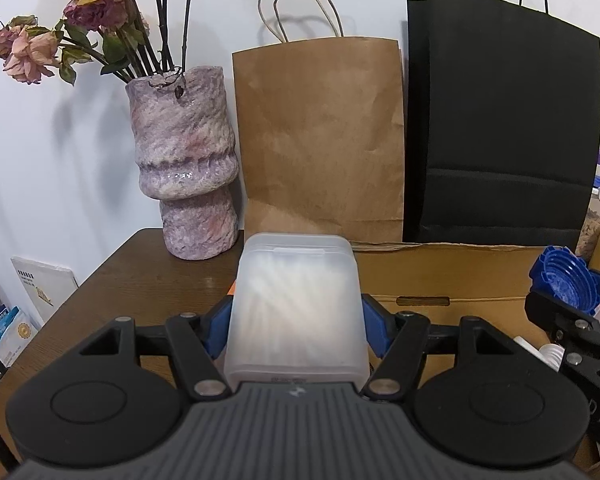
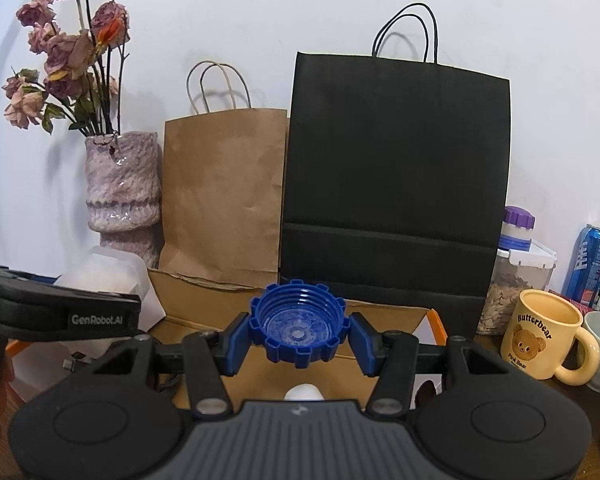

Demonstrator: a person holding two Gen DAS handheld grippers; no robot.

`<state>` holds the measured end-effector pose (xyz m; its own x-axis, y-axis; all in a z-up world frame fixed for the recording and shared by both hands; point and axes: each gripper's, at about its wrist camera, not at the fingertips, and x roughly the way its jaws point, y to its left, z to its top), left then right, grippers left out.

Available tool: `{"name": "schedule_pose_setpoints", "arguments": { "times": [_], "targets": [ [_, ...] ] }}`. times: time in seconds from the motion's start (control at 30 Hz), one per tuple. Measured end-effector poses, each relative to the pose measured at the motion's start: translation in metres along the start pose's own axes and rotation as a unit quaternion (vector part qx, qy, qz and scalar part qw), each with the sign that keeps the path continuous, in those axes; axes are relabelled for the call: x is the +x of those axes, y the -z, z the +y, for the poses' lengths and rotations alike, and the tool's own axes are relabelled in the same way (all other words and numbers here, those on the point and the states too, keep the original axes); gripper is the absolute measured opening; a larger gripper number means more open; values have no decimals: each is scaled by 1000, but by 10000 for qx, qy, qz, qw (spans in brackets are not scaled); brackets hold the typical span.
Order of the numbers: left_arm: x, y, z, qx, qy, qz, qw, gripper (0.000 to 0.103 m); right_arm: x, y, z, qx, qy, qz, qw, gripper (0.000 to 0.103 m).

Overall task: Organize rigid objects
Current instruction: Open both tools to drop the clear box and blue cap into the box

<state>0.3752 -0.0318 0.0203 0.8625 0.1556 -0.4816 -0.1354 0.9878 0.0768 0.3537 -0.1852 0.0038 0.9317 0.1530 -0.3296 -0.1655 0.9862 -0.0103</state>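
dark wood table [image 1: 148,276] against the wall, holding a pinkish stone-look vase [image 1: 188,168], brown paper bag [image 1: 320,140], black paper bag [image 1: 504,132], open cardboard box [image 1: 440,276], yellow bear mug [image 2: 544,338] and, I think, a seed jar [image 2: 508,296]

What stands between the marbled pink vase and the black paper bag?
The brown paper bag stands between the marbled pink vase and the black paper bag, against the wall; both wrist views show it.

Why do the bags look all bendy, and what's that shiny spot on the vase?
Left wrist view: the fisheye lens bows the black bag; the translucent box looks soft, being close. Right wrist view: room light glints on the vase; bag handles cast soft wall shadows.
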Motion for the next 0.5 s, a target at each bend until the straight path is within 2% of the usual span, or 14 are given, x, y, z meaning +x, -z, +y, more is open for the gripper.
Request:
{"name": "schedule_pose_setpoints", "arguments": {
  "times": [0.03,0.1,0.17,0.2,0.23,0.33,0.5],
  "targets": [
    [0,0,0,6,-21,-2,10000,68,0,0,-1,19,-13,26,10000,52],
    [-1,0,-1,18,-113,-41,9999,84,0,1,-3,60,13,46,10000,55],
    [-3,0,0,20,-128,-119,9998,91,-1,1,-6,121,70,20,9999,79],
    [-4,0,1,16,-118,-134,9998,100,-1,1,-8,150,90,1,9998,85],
    [-5,0,1,7,-128,-148,9998,103,-2,0,-9,163,104,-14,9998,90],
    [-6,-1,2,-4,-119,-178,9998,103,-3,0,-11,190,170,-45,9997,103],
    [-5,0,4,-66,-154,-142,9998,103,-3,0,-13,236,190,-31,9995,103]
  ]
}}
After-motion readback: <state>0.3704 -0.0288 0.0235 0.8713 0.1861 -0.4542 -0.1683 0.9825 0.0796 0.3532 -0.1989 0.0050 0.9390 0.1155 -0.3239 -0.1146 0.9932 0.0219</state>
